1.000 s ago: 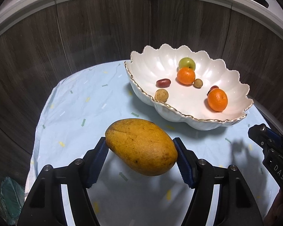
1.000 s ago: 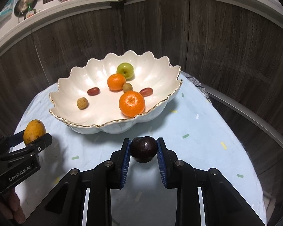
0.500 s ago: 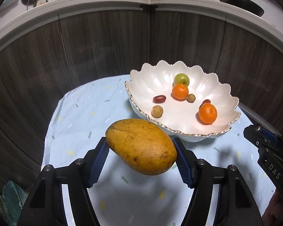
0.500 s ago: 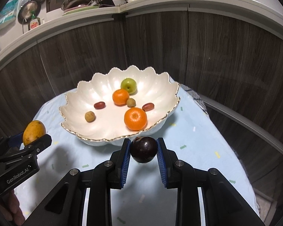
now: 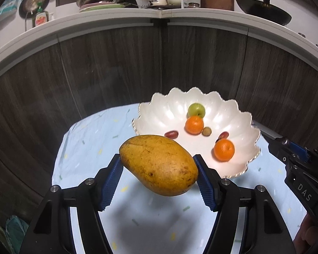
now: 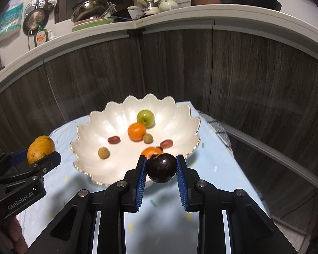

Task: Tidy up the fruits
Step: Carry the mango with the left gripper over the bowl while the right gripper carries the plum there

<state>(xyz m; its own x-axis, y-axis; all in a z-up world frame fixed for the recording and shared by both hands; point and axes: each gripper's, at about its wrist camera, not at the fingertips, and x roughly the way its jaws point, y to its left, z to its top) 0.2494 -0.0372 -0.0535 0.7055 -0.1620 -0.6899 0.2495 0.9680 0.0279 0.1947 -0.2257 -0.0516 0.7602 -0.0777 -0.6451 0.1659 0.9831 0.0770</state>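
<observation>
The left gripper (image 5: pixel 159 176) is grasping a yellow mango (image 5: pixel 158 167) between its two blue pads (image 5: pixel 112 183), and the fruit is hanging in the air over the light blue tablecloth (image 5: pixel 91 148); the mango is lying across the fingers with its thicker end toward the right finger; beyond the fingertips and a little to the right, the white scalloped bowl (image 5: pixel 167 105) is standing on the cloth; the right gripper (image 6: pixel 161 170) is clenching a dark purple plum (image 6: pixel 161 167) between its pads, which are pressing on both sides of it; just beyond these fingertips the same bowl is sitting, and it is holding a green apple (image 6: pixel 145 118), two oranges (image 6: pixel 136 131), two small red fruits (image 6: pixel 113 140) and two small brownish fruits (image 6: pixel 103 153); the nearer orange (image 6: pixel 151 152) is partly hiding behind the plum; to the left of the right fingers, the left gripper with the mango is showing, and a part of a hand (image 6: pixel 16 238) is appearing under it
</observation>
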